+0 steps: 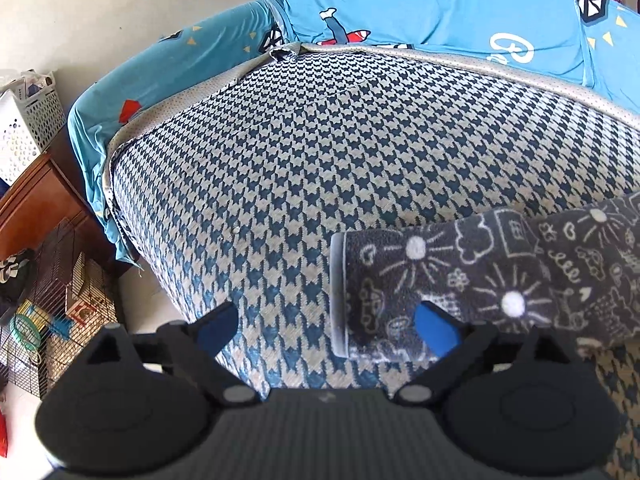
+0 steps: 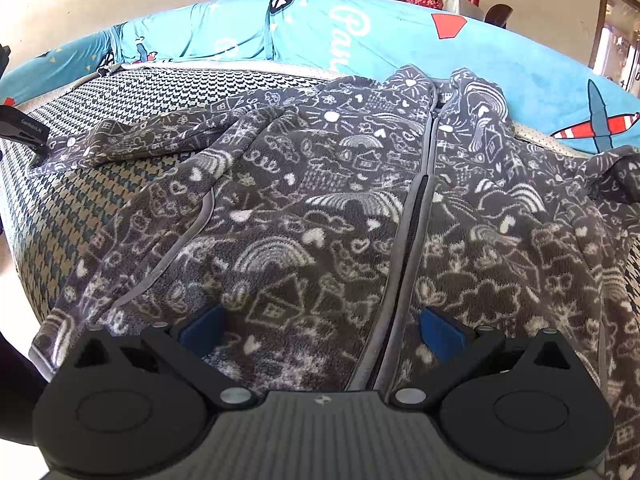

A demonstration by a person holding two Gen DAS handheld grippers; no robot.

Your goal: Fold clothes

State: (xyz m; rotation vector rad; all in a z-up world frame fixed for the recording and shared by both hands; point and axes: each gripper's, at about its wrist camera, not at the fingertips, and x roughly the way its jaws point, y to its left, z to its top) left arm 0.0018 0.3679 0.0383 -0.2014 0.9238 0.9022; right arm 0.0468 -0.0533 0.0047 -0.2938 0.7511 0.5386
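Observation:
A dark grey fleece jacket (image 2: 320,208) with white doodle print lies spread front-up on the houndstooth bed cover (image 2: 132,84), its zipper (image 2: 416,216) running up the middle. Its left sleeve (image 1: 480,276) stretches out sideways; the grey cuff (image 1: 340,292) lies just ahead of my left gripper (image 1: 326,330), which is open, with its right finger over the sleeve. My right gripper (image 2: 322,330) is open, low over the jacket's hem, straddling the zipper's lower end. The left gripper also shows at the far left of the right wrist view (image 2: 24,128).
A bright blue cartoon-print sheet (image 1: 400,12) covers the raised far side of the bed. Left of the bed stand a wooden cabinet (image 1: 36,200), a white basket (image 1: 24,132) and a wire cage (image 1: 52,300) on the floor. A doorway (image 2: 616,36) is at far right.

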